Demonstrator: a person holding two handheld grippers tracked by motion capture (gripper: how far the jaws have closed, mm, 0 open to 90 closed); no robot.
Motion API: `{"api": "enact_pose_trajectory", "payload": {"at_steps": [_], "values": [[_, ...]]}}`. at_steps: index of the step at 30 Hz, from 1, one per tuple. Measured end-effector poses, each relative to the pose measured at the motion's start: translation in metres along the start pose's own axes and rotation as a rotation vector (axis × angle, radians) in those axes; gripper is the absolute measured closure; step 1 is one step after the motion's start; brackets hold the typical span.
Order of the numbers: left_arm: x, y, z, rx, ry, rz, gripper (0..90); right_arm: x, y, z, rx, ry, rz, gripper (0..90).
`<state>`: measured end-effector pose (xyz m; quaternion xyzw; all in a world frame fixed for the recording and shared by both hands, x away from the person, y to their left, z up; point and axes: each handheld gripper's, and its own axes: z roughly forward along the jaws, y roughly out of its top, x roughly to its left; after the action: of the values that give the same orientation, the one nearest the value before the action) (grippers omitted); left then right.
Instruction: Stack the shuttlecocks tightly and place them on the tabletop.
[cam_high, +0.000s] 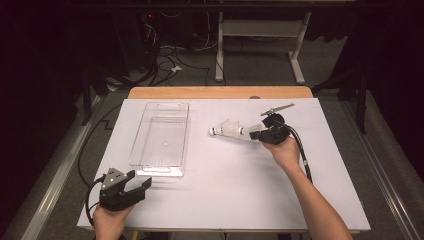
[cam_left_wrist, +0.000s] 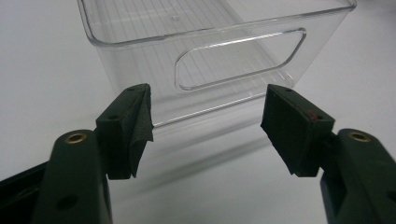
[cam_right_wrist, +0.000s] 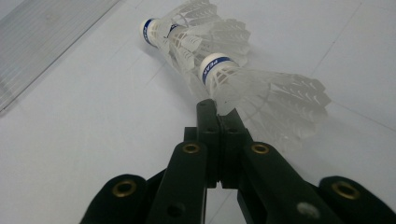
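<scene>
Where the high view looks down, a white sheet (cam_high: 225, 195) covers the wooden desk (cam_high: 220, 92), with grey floor, cables and a metal stand in the dark room behind. The shuttlecocks (cam_high: 227, 130) lie beside the clear tray (cam_high: 150, 167). In the left gripper view, the left tongs (cam_left_wrist: 205, 123) stand apart before the tray (cam_left_wrist: 140, 42). In the right gripper view, the right tongs (cam_right_wrist: 219, 109) are clamped on a shuttlecock's feathers (cam_right_wrist: 243, 91).
</scene>
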<state>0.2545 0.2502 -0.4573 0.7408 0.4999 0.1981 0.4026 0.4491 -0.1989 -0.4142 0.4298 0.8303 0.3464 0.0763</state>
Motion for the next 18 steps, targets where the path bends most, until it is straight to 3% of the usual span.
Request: {"api": "enact_pose_trajectory", "payload": {"at_steps": [18], "values": [[-0.0004,-0.0003,-0.0002,-0.001,0.002,0.0,34.1,-0.0007,0.0064,0.0104,0.006,0.001,0.003,90.0]]}}
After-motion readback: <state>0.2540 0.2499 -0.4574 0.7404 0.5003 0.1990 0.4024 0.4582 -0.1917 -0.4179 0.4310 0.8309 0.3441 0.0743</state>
